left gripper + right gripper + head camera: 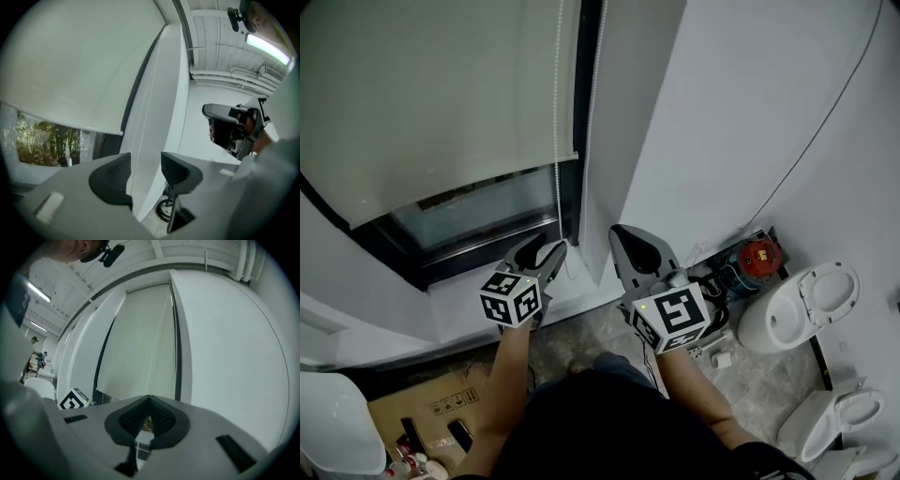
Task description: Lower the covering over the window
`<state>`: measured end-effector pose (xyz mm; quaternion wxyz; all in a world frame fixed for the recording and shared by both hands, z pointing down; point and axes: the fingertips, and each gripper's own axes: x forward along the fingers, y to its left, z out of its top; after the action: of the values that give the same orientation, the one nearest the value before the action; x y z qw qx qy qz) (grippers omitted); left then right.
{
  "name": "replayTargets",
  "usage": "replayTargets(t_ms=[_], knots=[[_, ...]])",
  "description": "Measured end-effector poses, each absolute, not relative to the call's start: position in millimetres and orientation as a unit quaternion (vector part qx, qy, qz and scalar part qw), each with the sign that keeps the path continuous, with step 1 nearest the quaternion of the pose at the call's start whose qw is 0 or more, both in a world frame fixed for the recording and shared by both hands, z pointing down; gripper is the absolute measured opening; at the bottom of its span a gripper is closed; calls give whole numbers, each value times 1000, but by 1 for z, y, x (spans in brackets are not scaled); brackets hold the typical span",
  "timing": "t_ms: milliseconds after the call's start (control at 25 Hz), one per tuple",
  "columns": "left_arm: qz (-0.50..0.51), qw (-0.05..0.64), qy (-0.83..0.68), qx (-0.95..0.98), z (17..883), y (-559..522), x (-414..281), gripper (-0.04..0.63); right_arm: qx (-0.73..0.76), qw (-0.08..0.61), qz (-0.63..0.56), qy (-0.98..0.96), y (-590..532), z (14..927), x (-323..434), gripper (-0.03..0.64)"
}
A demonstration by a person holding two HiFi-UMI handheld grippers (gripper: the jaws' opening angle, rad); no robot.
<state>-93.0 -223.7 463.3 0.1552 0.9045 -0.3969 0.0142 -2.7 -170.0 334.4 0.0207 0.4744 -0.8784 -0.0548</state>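
The pale roller blind (422, 94) covers most of the window, its bottom bar (459, 192) hanging a little above the sill, with a strip of glass (478, 217) still bare. The white bead chain (557, 112) hangs along the blind's right edge. My left gripper (546, 251) is open just below it. In the left gripper view the chain (138, 136) runs down between the spread jaws of the left gripper (146, 171), close to the left pad, and neither pad presses on it. My right gripper (626, 234) is shut and empty, held to the right of the chain by the white wall.
A white wall pillar (628, 122) stands right of the window frame. On the floor below right are two toilet bowls (806, 305) (844, 412) and a red device (759, 256). A cardboard box (431, 408) lies at the lower left, under the sill (459, 291).
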Motion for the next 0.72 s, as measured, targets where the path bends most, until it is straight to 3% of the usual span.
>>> replayTargets(t_ms=[360,560,720], knots=[[-19,14,-476,879,339,-196,-129,176,495,13,-92,-864,-173,315,-4,12],[-39,-54,-518,853,285,-179,-141,30,512,1,-129,-849,-173,284,6,12],[-53,-53,-526,847,277,-172,-141,11,525,-5,-147,-838,-167,265,14,12]])
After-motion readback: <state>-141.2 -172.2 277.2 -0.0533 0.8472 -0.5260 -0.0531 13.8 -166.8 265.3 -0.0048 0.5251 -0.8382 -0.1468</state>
